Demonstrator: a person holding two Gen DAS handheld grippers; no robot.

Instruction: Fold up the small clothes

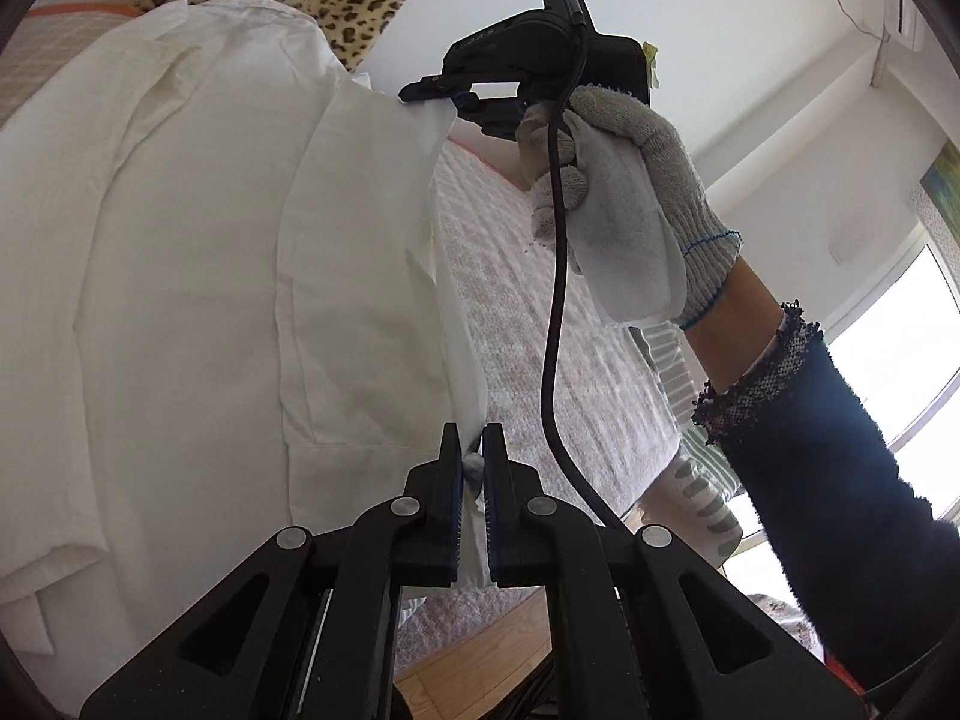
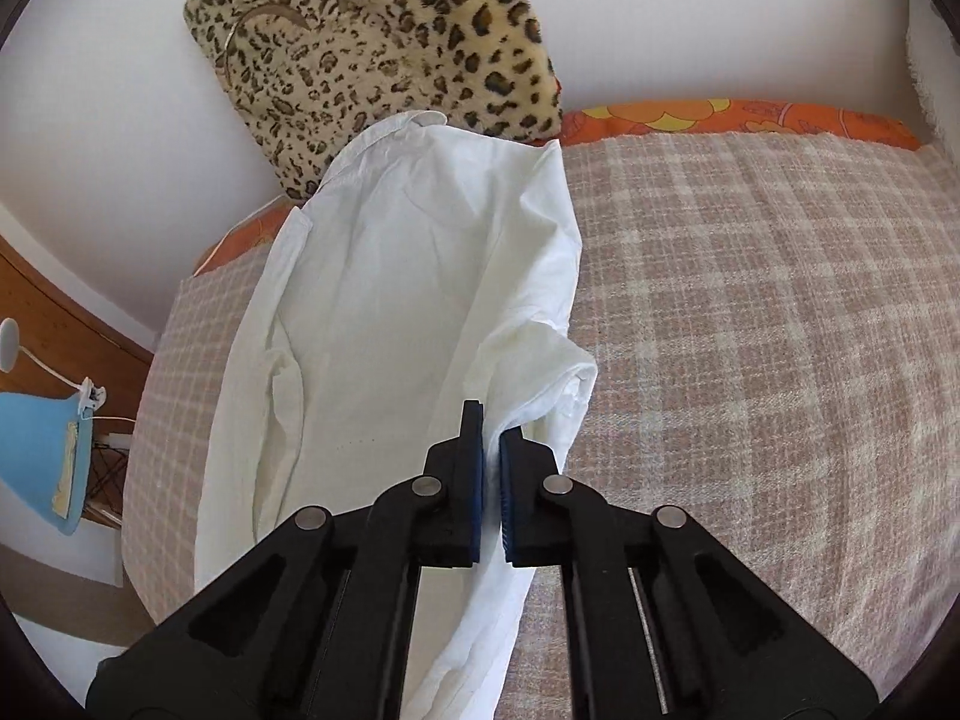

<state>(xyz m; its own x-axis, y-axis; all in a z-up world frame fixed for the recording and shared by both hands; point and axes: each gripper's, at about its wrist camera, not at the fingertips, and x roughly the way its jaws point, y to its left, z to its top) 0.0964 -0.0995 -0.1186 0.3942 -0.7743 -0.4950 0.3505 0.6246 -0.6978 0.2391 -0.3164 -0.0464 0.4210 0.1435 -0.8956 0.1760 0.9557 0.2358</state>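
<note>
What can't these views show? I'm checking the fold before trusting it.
- White shirt: the hem runs under the right claw, right wrist view.
- Left sleeve: folded under the body, left wrist view.
- Left claw: its pads hide how many fabric layers they pinch.

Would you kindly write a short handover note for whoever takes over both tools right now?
Left tool: shut on the long edge of the white cotton shirt.
Right tool: shut on the same edge further along.
The shirt lies lengthwise on the pink checked bedspread, collar toward the leopard-print cushion.
Done: one side appears folded in, both edge points gripped.
Left: probably carry this edge across, then fold the length.
</note>
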